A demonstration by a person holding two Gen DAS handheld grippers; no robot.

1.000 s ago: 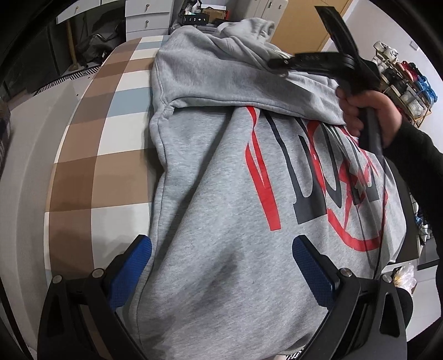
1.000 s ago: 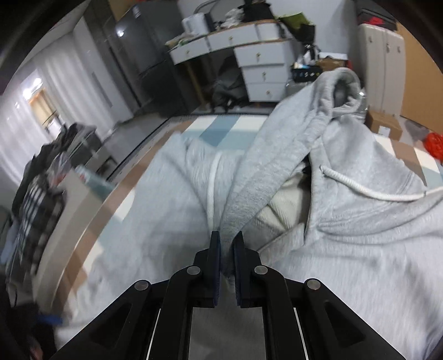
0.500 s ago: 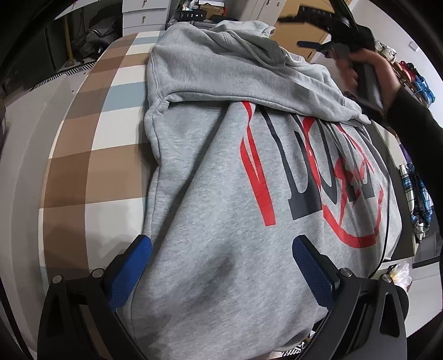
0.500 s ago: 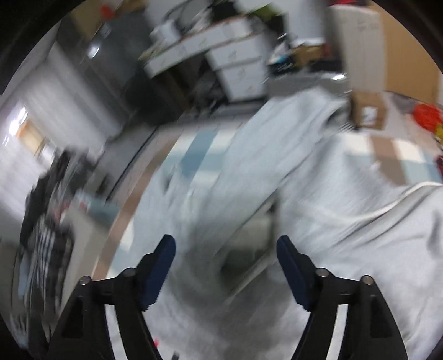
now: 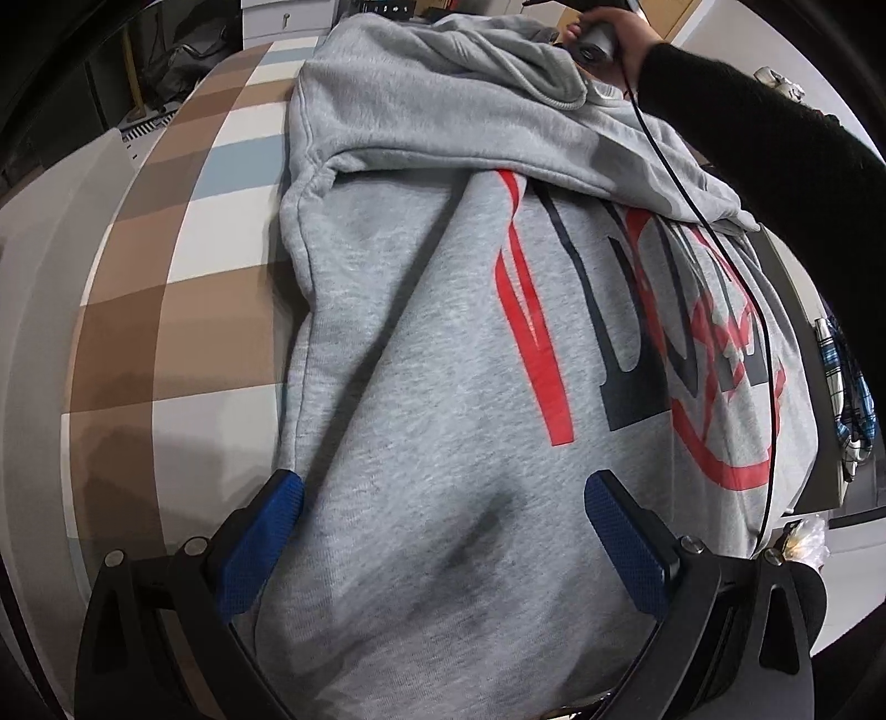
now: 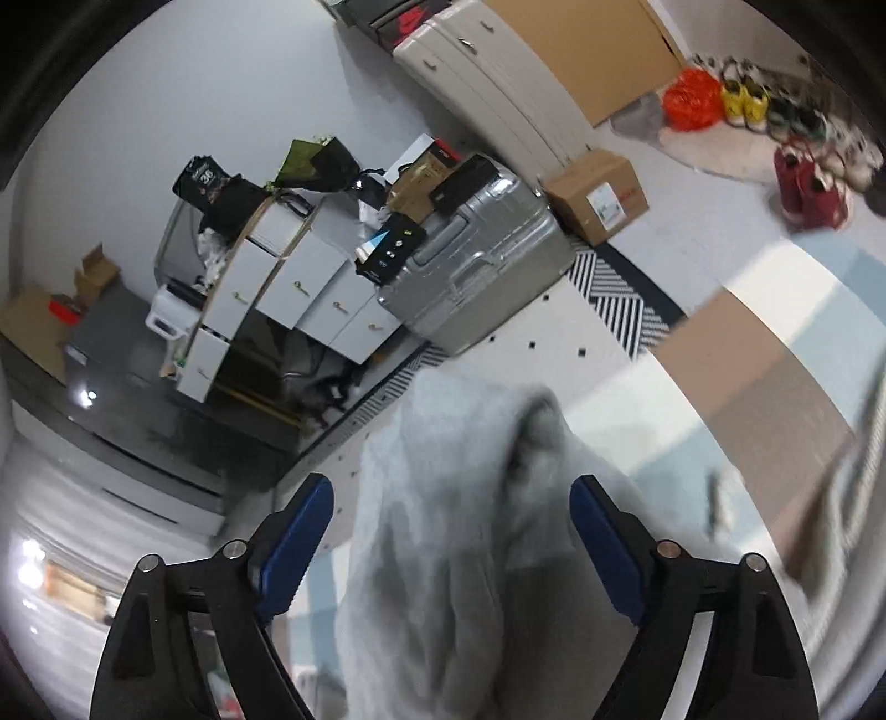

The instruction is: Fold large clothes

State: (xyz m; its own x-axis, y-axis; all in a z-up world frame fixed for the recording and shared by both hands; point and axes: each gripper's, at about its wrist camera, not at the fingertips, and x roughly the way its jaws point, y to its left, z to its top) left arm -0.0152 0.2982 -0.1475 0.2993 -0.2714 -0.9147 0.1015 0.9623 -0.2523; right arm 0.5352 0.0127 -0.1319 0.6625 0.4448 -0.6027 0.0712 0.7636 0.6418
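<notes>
A grey hoodie (image 5: 443, 343) with red and dark print lies on a checked brown, white and blue cloth (image 5: 166, 266). Its sleeve and hood are folded across the upper body. My left gripper (image 5: 443, 515) is open, jaws wide apart, hovering over the hoodie's lower part. My right gripper (image 6: 451, 520) is open and holds nothing; a blurred bunch of grey hoodie fabric (image 6: 459, 498) lies between and below its jaws. In the left wrist view the hand holding the right gripper (image 5: 603, 27) is at the far end, over the hood.
The right wrist view shows a silver suitcase (image 6: 476, 260), white drawer units (image 6: 299, 293), a cardboard box (image 6: 598, 194) and shoes (image 6: 797, 160) on the floor beyond the table. Plaid clothes (image 5: 847, 387) hang at the table's right edge.
My right gripper has opened, let go of the hoodie sleeve it was shut on, and swung up toward the hood end. The left gripper stays open over the hem.
</notes>
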